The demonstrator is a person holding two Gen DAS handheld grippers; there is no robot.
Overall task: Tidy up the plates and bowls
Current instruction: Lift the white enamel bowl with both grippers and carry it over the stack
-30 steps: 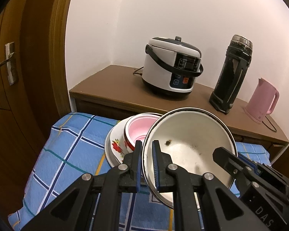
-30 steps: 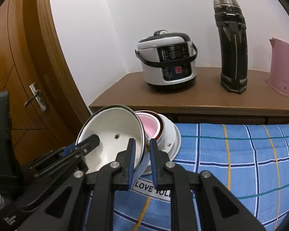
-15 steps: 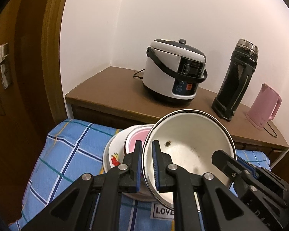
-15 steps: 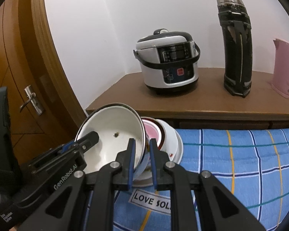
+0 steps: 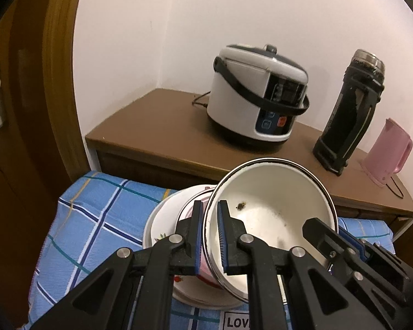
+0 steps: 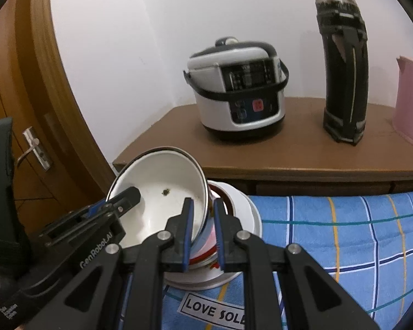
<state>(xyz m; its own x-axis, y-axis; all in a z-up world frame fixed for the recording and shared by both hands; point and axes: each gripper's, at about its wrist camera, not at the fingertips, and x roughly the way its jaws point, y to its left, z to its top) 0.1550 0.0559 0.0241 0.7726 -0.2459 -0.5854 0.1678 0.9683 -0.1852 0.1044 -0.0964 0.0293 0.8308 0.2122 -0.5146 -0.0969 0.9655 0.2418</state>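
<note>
Above blue checked cloth (image 6: 344,220): big white enamel bowl with dark rim (image 5: 272,214), tilted, held from both sides. Left gripper (image 5: 208,236) pinches bowl's left rim; right gripper (image 6: 202,228) pinches right rim. Both point forward, slightly down. Under bowl: pink-lined bowl (image 5: 203,271) inside flowered white plate (image 5: 162,225). Cloth bare to right. Brown cabinet edge (image 6: 316,169) close behind.
</note>
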